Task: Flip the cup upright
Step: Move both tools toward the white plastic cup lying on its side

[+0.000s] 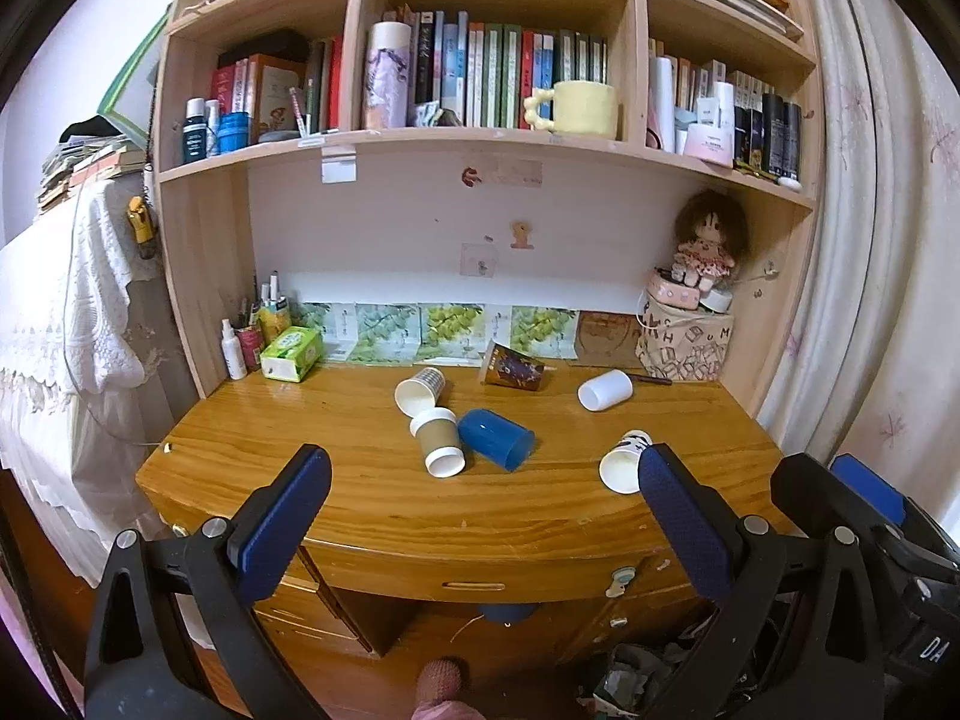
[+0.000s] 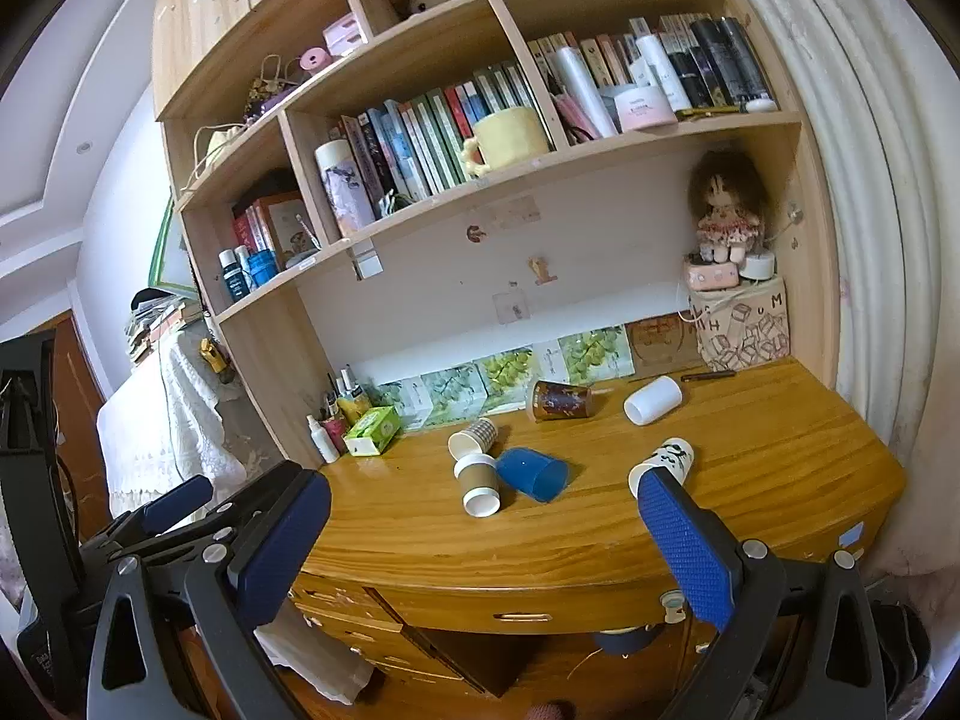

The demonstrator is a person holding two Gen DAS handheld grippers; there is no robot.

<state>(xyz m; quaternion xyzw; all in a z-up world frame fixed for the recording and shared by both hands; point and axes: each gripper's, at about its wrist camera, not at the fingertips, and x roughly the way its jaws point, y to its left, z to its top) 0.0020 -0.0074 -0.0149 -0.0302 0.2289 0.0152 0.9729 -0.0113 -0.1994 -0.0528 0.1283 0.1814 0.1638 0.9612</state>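
Several cups lie on their sides on the wooden desk (image 1: 360,498): a blue plastic cup (image 1: 495,437), a brown paper cup with white rims (image 1: 436,441), a striped paper cup (image 1: 419,389), a dark patterned cup (image 1: 512,366), a white cup (image 1: 606,390) and a white cup with black marks (image 1: 624,461). They also show in the right wrist view, with the blue cup (image 2: 532,474) at the middle. My left gripper (image 1: 480,480) is open and empty, held in front of the desk's near edge. My right gripper (image 2: 480,498) is open and empty, also short of the desk.
A green tissue box (image 1: 292,353), bottles and pens stand at the back left. A patterned box (image 1: 684,345) with a doll (image 1: 708,240) stands at the back right. Bookshelves hang above. Drawers (image 1: 474,585) sit under the desk top. A curtain hangs at the right.
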